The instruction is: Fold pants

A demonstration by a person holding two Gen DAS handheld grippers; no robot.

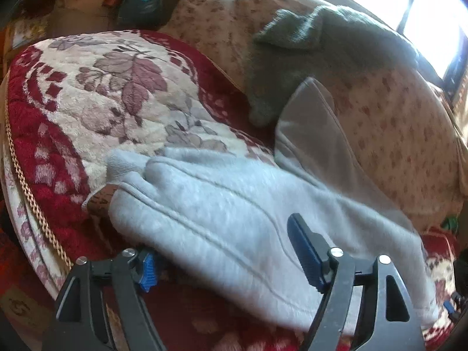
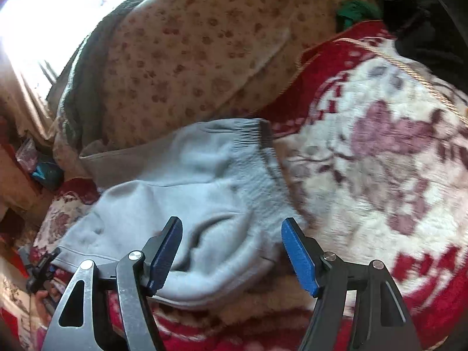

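Left gripper (image 1: pixel 225 259) fingers spread, the pale grey pants (image 1: pixel 234 204) lying between them, unpinched. Right gripper (image 2: pixel 232 253) fingers likewise spread over the folded edge. Pants lie on the red floral blanket (image 1: pixel 87 87); bare blanket toward ten o'clock, beige cushion (image 1: pixel 395 134) at two.

A home: floral sofa (image 1: pixel 380 134), plush red blanket (image 1: pixel 96 93), sunlit window (image 1: pixel 433 14).
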